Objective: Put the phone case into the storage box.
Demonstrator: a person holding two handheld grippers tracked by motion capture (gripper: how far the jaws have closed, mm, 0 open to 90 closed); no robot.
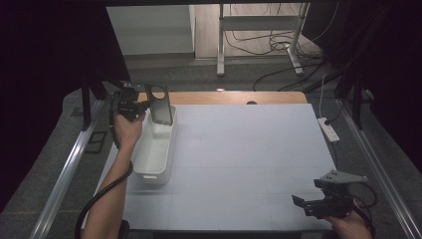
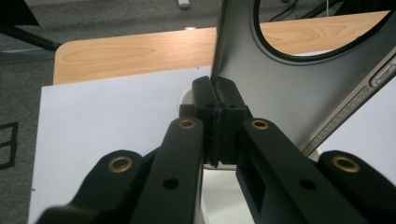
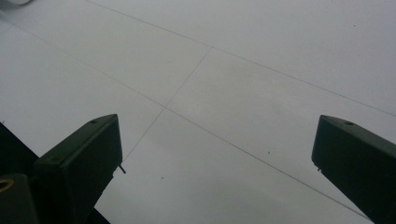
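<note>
Left claw clamped on a dark plate over the white bin, right claw wide open

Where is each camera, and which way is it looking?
High view: above the table, looking forward and down; forearms, left gripper, right gripper.
Left gripper view: on that gripper, facing its shut jaws pinching the phone case.
Right gripper view: faces the white table between open jaws.
Shared: phone case, high and left.
</note>
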